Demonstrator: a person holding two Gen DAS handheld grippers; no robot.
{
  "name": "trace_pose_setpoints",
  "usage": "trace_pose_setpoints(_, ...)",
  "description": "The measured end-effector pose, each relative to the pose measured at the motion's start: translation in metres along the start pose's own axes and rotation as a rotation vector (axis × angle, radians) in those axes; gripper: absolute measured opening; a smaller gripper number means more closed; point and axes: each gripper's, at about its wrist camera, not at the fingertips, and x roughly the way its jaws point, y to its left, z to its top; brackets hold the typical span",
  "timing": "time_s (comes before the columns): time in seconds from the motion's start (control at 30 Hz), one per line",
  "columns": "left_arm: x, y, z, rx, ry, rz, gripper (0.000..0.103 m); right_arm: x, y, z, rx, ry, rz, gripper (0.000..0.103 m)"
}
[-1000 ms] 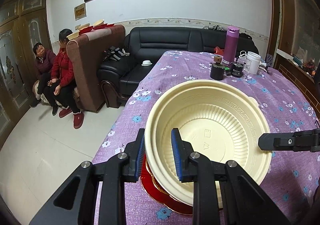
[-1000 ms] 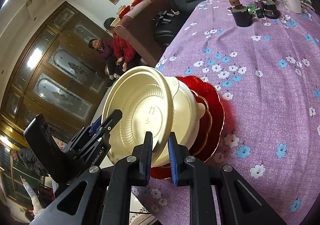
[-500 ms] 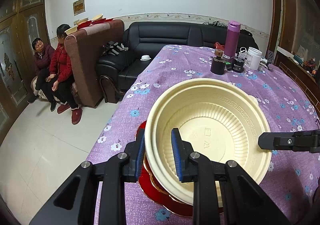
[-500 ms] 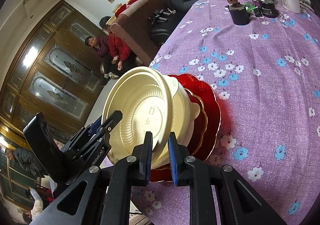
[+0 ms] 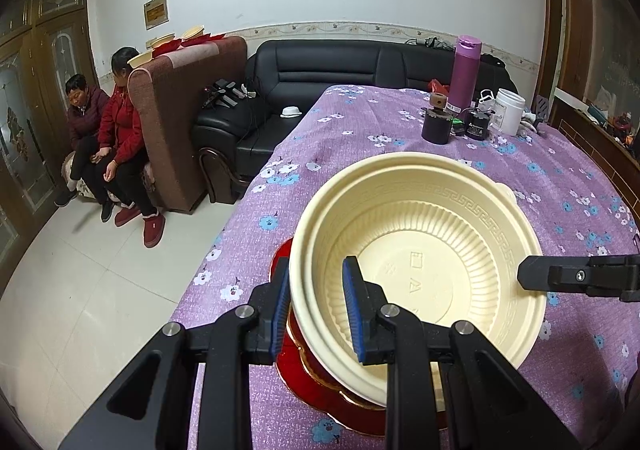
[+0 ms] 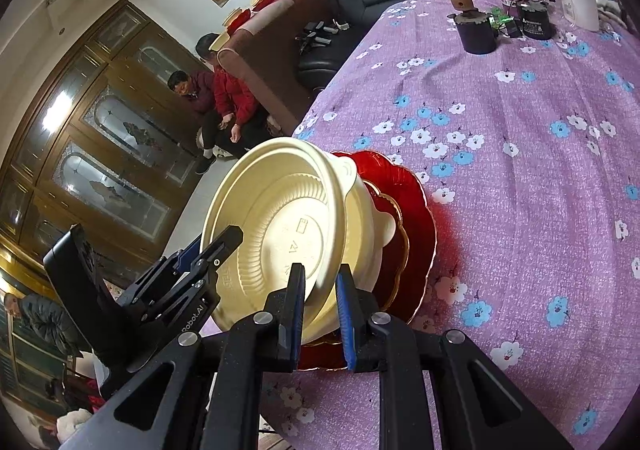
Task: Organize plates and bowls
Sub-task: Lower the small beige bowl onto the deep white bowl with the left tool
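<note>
The right wrist view alone shows the side of the stack: a ribbed cream plastic bowl [image 6: 280, 230] nested in a second cream bowl [image 6: 370, 226], on scalloped red plates with gold rims [image 6: 416, 226] near the purple floral tablecloth's [image 6: 520, 170] left edge — open cloth lies to the right. The left gripper [image 5: 316, 306] and right gripper [image 6: 320, 302] each clench the top bowl's rim, lower centre — opposite sides.

2 grippers, both angled downward.
Left gripper [image 5: 316, 306] and right gripper [image 6: 320, 310] each clamp the bowl [image 5: 420, 258] rim.
</note>
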Motion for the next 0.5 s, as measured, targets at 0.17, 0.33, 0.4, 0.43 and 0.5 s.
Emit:
trace_pose_setpoints(0.17,0.0014,0.0009,-0.0002,0.001,0.002,0.0,0.024,0.0009,0.0024,-0.0001,-0.011,-0.004,-0.01,0.019)
trace_pose_setpoints(0.33,0.0022,0.0009,-0.0003,0.0,0.004,-0.001,0.024,-0.0001,0.0067,-0.0025,-0.021,-0.012,-0.024,0.019)
trace_pose_setpoints(0.4,0.0024,0.0008,0.0,-0.001,0.003,-0.002,0.024,-0.0001,0.0071,-0.0025,-0.024,-0.013,-0.027,0.019)
trace_pose_setpoints(0.43,0.0033,0.0004,0.0003,0.0,0.003,-0.002,0.024,-0.0001,0.0073,-0.0025,-0.025,-0.013,-0.028,0.019)
trace_pose_setpoints(0.5,0.0033,0.0004,0.0001,0.0,0.003,-0.002,0.024,0.0003,0.0081,-0.0021,-0.027,-0.015,-0.03,0.019)
